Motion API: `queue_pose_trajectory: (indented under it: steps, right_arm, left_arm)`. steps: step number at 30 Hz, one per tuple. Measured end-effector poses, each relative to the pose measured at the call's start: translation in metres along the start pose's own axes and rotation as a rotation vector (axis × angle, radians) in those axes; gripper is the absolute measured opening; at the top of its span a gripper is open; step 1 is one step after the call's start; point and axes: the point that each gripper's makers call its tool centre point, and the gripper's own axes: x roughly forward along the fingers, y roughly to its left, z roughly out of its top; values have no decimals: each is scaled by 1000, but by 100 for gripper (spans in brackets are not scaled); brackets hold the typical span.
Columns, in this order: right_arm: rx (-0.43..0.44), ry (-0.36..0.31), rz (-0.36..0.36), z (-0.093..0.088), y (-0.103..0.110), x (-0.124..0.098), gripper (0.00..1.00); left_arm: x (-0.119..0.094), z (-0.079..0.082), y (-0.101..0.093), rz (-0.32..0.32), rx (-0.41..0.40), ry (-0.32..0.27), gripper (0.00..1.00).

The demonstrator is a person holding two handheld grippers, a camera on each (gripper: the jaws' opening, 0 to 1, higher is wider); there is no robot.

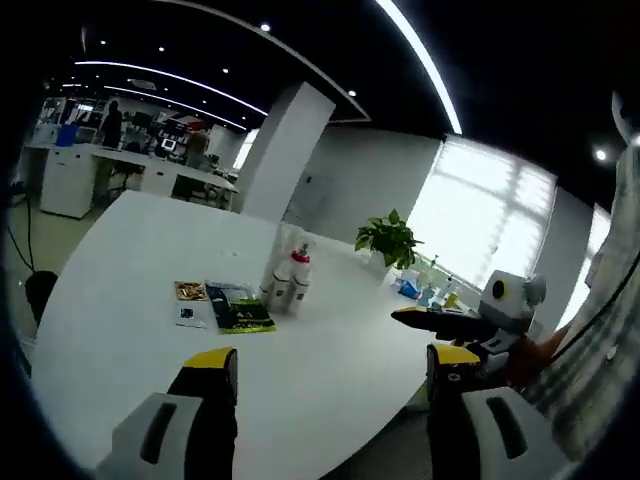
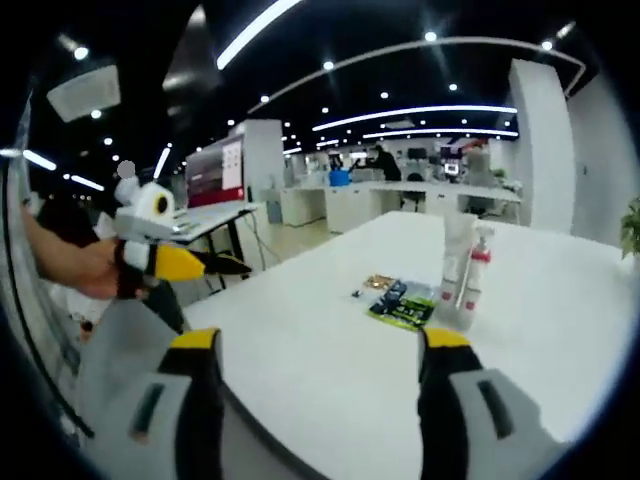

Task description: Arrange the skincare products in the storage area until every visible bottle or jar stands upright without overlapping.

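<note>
A small cluster of white skincare bottles (image 1: 286, 275), one with a red cap, stands upright mid-table beside flat packets (image 1: 238, 308). My left gripper (image 1: 332, 372) is open over the near table edge, well short of them, holding nothing. The right gripper (image 1: 455, 322) enters the left gripper view from the right, held by a hand. In the right gripper view the bottles (image 2: 462, 270) stand beyond the right jaw, next to the packets (image 2: 400, 303). My right gripper (image 2: 320, 355) is open and empty. The left gripper (image 2: 165, 250) shows at the left of that view, in a hand.
The large white table (image 1: 130, 260) stretches far behind the bottles. A potted plant (image 1: 388, 240) and small items (image 1: 425, 290) sit at its far side. A white pillar (image 1: 280, 150), desks and people are in the background. A person's sleeve (image 1: 590, 340) is at right.
</note>
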Motion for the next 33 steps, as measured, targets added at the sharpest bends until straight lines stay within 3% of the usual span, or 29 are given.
queue_pose_trajectory:
  steps: [4, 7, 11, 16, 22, 25, 26, 27, 28, 33]
  right_arm:
    - [33, -17, -8, 4, -4, -2, 80]
    - [35, -23, -5, 4, -3, 0, 81]
    - [43, -13, 12, 3, 0, 5, 82]
    - [79, -35, -3, 7, -7, 4, 86]
    - [107, -40, -11, 7, -10, 8, 92]
    - [102, -35, 7, 6, -5, 9, 93]
    - [94, -37, 12, 6, -3, 9, 93]
    - [72, -45, 18, 8, -1, 9, 93]
    - [59, -56, 18, 9, 0, 9, 92]
    - [65, -50, 20, 7, -1, 10, 93]
  left_arm:
    - [1, 1, 2, 23, 4, -10, 100]
    - [2, -1, 3, 35, 28, 5, 100]
    - [1, 7, -3, 27, 78, -29, 100]
    - [-2, 0, 8, 67, 189, 30, 100]
    - [-2, 6, 16, 132, 247, -35, 100]
    - [3, 4, 22, 157, 257, -36, 100]
    - [5, 3, 24, 169, 268, -27, 100]
    - [5, -5, 35, 224, 282, 22, 100]
    - [6, -11, 38, 236, 268, 54, 100]
    - [8, -9, 30, 201, 272, 36, 100]
